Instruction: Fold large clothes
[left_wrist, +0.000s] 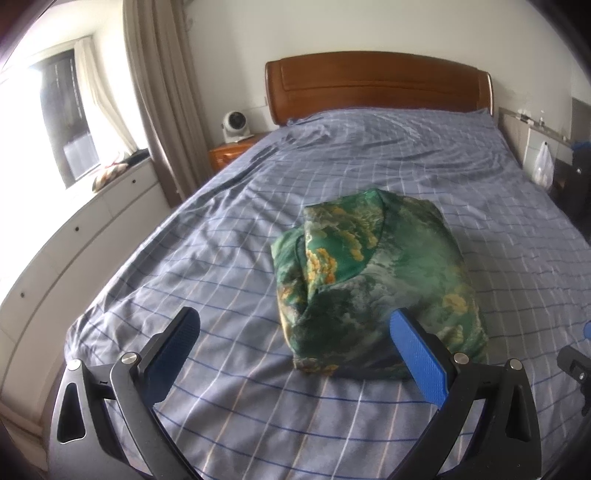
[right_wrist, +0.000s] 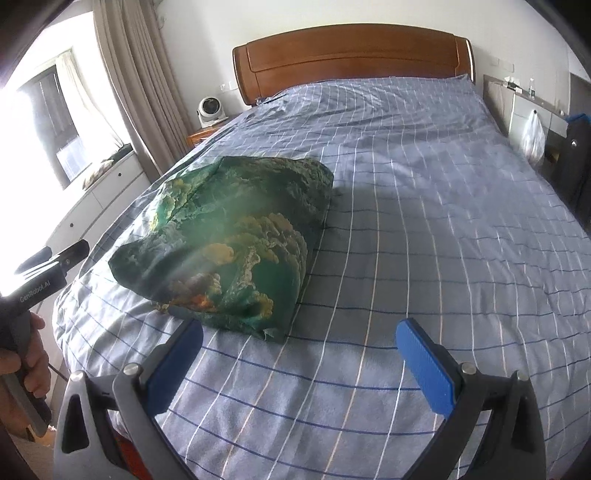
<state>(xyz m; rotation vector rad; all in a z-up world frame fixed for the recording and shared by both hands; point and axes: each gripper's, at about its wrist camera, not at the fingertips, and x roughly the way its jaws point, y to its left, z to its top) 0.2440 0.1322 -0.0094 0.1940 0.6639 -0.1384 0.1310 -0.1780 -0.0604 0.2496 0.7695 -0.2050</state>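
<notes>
Left wrist view first, moving from the window side across: bright daylight is pouring through the window (left_wrist: 70, 122), a beige curtain (left_wrist: 155, 92) is hanging beside it, and a small white fan (left_wrist: 234, 125) is sitting on the wooden nightstand (left_wrist: 229, 153) next to the headboard (left_wrist: 376, 83). My left tongs (left_wrist: 295, 328) are hovering low over the checked blue bedsheet (left_wrist: 221, 258), their blue pads spread wide and gripping nothing. Further right, the green patterned garment (left_wrist: 373, 277) is lying on the sheet as a folded, puffy bundle; my right-hand pad is showing in front of its near edge, though I cannot tell whether it is touching the cloth. At the far right a white plastic bag (left_wrist: 543, 166) is hanging by the bedside furniture.

Right wrist view, again left to right: my left hand (right_wrist: 31, 354) is gripping the dark handle of the other tool at the frame's edge. The folded garment (right_wrist: 229, 236) is resting left of centre on the bedsheet (right_wrist: 424, 240), toward the window side of the bed. My right tongs (right_wrist: 299, 332) are hanging above bare sheet, just right of the bundle's near corner, pads wide apart and holding nothing.
</notes>
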